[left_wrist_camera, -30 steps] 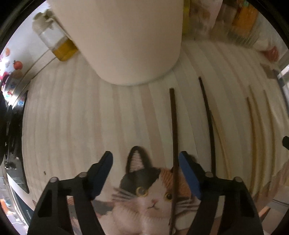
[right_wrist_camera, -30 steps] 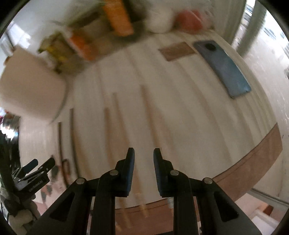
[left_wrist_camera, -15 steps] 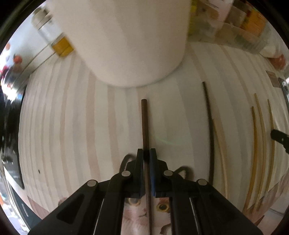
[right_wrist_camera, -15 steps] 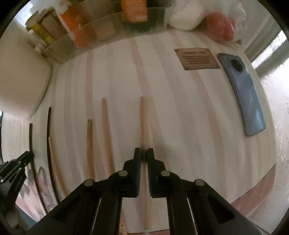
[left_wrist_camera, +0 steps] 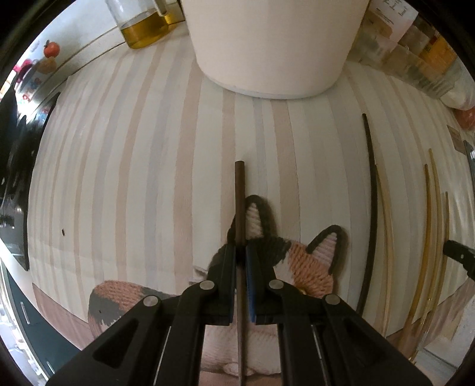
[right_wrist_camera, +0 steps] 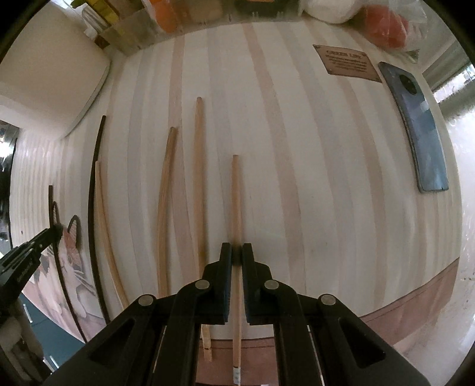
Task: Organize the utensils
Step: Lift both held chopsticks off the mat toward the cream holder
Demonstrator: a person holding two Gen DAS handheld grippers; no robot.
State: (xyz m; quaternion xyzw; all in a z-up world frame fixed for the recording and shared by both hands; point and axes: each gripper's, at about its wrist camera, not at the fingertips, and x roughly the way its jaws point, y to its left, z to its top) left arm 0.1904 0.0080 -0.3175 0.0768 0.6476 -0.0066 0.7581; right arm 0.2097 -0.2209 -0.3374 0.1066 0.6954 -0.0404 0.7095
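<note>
My left gripper (left_wrist_camera: 241, 252) is shut on a dark brown chopstick (left_wrist_camera: 239, 190) and holds it above the striped table, over a cat-shaped mat (left_wrist_camera: 299, 258). My right gripper (right_wrist_camera: 236, 256) is shut on a light wooden chopstick (right_wrist_camera: 235, 190) that points away from me. A second dark chopstick (left_wrist_camera: 370, 190) and several pale chopsticks (left_wrist_camera: 427, 213) lie on the table to the right in the left wrist view. In the right wrist view two light chopsticks (right_wrist_camera: 198, 178) lie left of the held one, then a pale one (right_wrist_camera: 104, 213) and the dark one (right_wrist_camera: 94, 190).
A large white pot (left_wrist_camera: 273, 44) stands at the back of the table, a glass jug of yellow liquid (left_wrist_camera: 145, 26) beside it. A blue phone (right_wrist_camera: 418, 130) and a brown plaque (right_wrist_camera: 346, 62) lie at the right. Packaged goods (right_wrist_camera: 166, 17) line the far edge.
Both grippers have closed on their chopsticks. The left has lifted the dark chopstick and drawn back over the cat mat. The right holds the light chopstick at about the same place.
</note>
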